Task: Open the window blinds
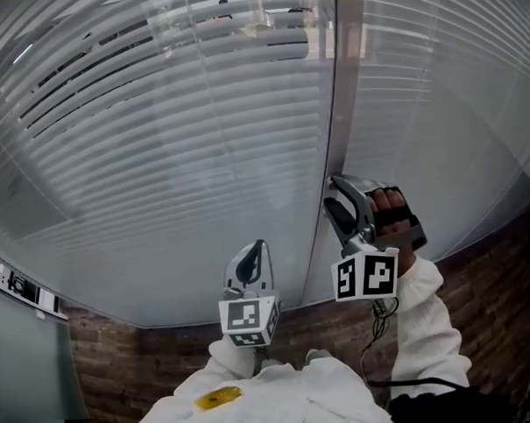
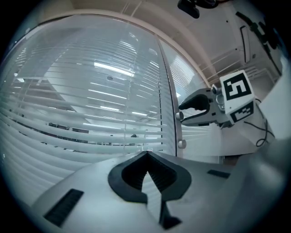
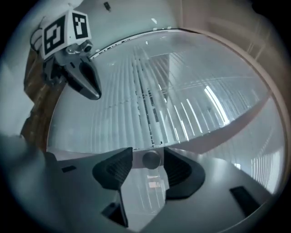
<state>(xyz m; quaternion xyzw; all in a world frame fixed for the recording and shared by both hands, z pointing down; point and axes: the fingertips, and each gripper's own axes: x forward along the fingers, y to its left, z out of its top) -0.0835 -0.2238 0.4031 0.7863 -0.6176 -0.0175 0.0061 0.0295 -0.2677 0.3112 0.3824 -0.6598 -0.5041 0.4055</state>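
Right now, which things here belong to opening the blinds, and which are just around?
Job: blinds; knob, between the jaws of the open right gripper.
Around: left gripper, shut, holding nothing; brick wall.

White slatted blinds (image 1: 163, 140) hang flat across the left pane, slats mostly tilted shut, with dark gaps showing between them far up at the left. Their small round silver knob (image 3: 151, 159) sits on the upright frame post (image 1: 343, 96) just right of them.
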